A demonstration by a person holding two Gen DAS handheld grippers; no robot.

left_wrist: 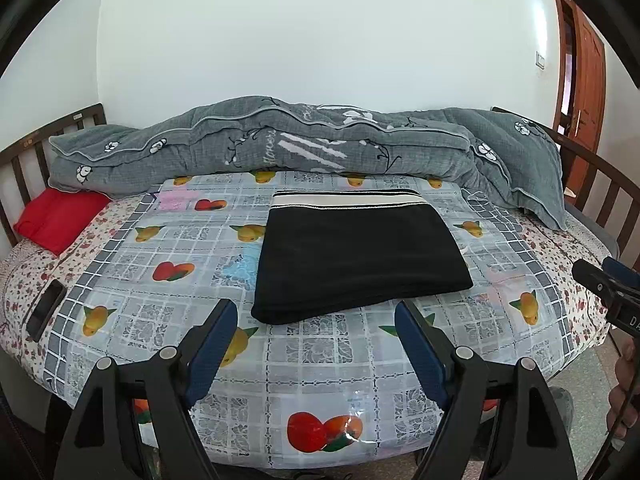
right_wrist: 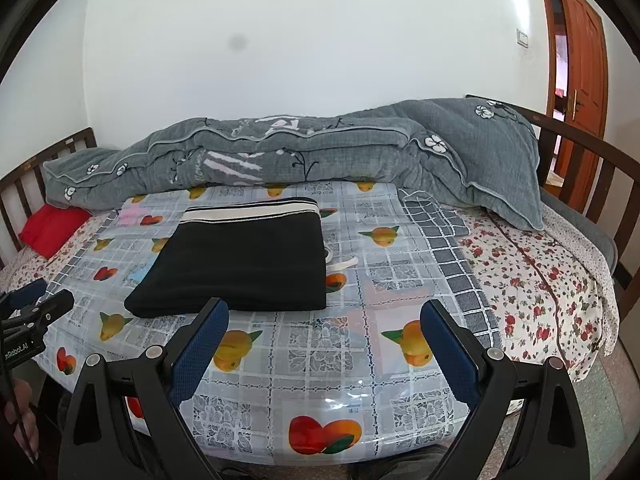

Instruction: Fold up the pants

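Black pants (left_wrist: 360,258), folded into a flat rectangle, striped waistband toward the far side, lying mid-bed on the fruit-print plastic sheet (left_wrist: 320,364). Bare sheet showing all round the bundle: a broad strip in front down to the near bed edge, more to the right than the left in the right wrist view. White drawstring (right_wrist: 342,265) trailing out at the bundle's right edge. Behind, close to the waistband, a rumpled grey quilt (left_wrist: 280,144) along the wall; red cushion (left_wrist: 60,220) far left, dark phone (left_wrist: 46,310) near the left edge, wooden bed rail (right_wrist: 580,148) curving round the right.

Left gripper (left_wrist: 316,344) spread wide, empty, poised just short of the pants' near edge. Right gripper (right_wrist: 324,344) likewise spread wide and empty, level beside it, aimed at the bundle's near right corner.
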